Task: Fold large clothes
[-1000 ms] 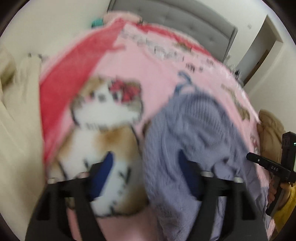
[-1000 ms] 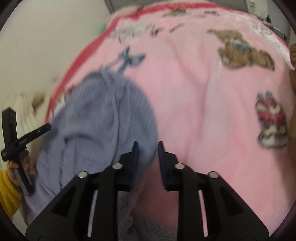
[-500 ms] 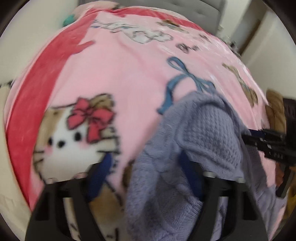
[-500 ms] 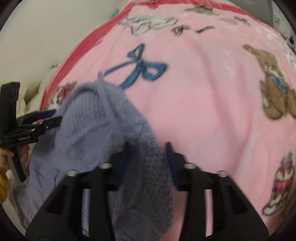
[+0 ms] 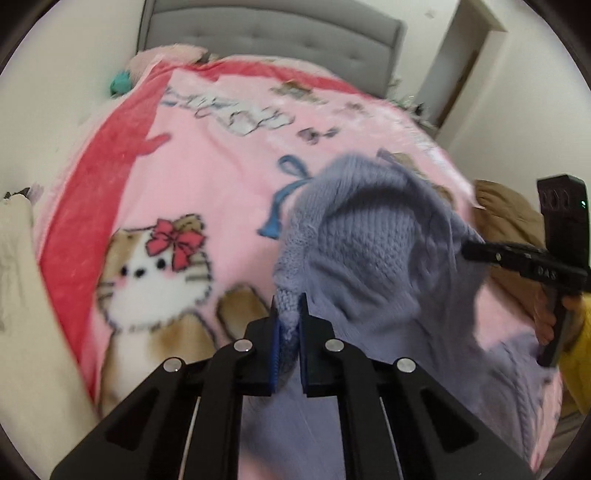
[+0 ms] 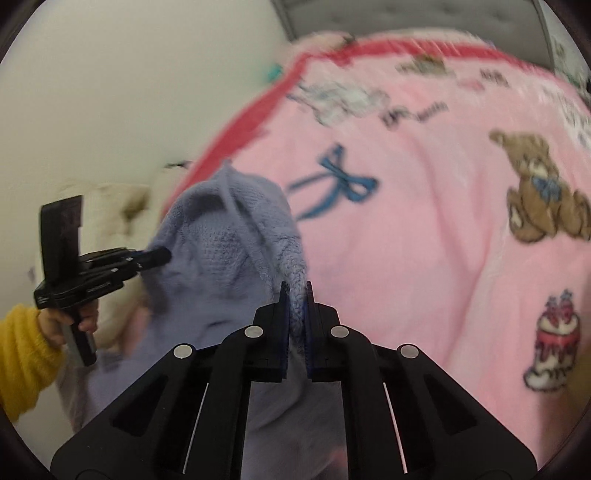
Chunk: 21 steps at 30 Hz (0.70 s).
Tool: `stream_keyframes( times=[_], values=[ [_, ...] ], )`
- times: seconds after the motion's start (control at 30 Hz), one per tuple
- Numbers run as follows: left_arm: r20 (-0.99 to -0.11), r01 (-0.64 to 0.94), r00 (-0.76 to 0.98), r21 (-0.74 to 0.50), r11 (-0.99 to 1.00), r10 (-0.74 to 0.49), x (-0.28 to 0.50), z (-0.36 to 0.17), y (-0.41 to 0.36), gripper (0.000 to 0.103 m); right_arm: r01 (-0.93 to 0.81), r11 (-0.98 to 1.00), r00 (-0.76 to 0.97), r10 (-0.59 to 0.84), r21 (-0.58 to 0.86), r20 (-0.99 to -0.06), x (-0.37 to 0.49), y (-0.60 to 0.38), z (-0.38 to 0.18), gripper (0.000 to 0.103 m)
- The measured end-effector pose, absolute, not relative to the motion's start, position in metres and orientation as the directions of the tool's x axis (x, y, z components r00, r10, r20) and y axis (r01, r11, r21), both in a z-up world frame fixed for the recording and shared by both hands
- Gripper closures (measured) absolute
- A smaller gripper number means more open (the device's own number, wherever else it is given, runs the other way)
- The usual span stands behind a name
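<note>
A lavender knit sweater (image 5: 373, 251) hangs bunched between both grippers above a pink cartoon blanket (image 5: 207, 155). My left gripper (image 5: 288, 306) is shut on a fold of the sweater's edge. In the right wrist view my right gripper (image 6: 295, 295) pinches another fold of the same sweater (image 6: 229, 243). Each view shows the other gripper at the side, held by a hand in a yellow sleeve (image 6: 26, 354). The sweater's lower part drapes down below the jaws and is partly hidden.
The blanket covers a bed with a grey tufted headboard (image 5: 273, 33). Cream bedding (image 5: 22, 302) lies at the left edge, a brown cushion (image 5: 506, 214) at the right. A doorway (image 5: 461, 59) opens at the back right. A teal item (image 5: 120, 83) sits near the pillows.
Both grippers went from open around the sweater to shut on its folds. Both then rose, lifting the sweater off the blanket.
</note>
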<state>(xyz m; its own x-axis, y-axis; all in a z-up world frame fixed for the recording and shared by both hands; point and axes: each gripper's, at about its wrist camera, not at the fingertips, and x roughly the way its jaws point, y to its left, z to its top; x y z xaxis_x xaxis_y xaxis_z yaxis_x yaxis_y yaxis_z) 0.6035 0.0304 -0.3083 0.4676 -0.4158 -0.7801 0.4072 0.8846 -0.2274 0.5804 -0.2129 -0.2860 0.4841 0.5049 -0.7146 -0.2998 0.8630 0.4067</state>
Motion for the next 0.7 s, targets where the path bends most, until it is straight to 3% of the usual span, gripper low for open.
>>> stream_keyframes(
  times=[0.13,0.27,0.47,0.57,0.7],
  values=[
    [-0.738,0.470,0.478,-0.243,0.849,-0.476,0.538,-0.276,0.037,0.095,-0.352,0.826,0.532,0.563,0.439,-0.632,0.512,-0.213,-0.244,0.097],
    [-0.742,0.555,0.484,-0.149,0.818,-0.463,0.453,-0.261,0.034,0.095,-0.362,0.821,0.549,0.571,0.442,-0.610,0.437,-0.216,-0.227,0.097],
    [-0.768,0.573,0.430,-0.174,0.801,-0.474,0.337,-0.281,0.038,0.095,-0.325,0.845,0.480,0.535,0.425,-0.696,0.334,-0.212,-0.257,0.097],
    [-0.814,0.534,0.356,-0.226,0.815,-0.460,0.296,-0.318,0.033,0.095,-0.294,0.867,0.423,0.496,0.403,-0.758,0.289,-0.201,-0.296,0.097],
    [-0.842,0.457,0.381,-0.189,0.869,-0.383,0.268,-0.363,0.028,0.094,-0.266,0.907,0.388,0.410,0.326,-0.825,0.260,-0.184,-0.339,0.097]
  ],
)
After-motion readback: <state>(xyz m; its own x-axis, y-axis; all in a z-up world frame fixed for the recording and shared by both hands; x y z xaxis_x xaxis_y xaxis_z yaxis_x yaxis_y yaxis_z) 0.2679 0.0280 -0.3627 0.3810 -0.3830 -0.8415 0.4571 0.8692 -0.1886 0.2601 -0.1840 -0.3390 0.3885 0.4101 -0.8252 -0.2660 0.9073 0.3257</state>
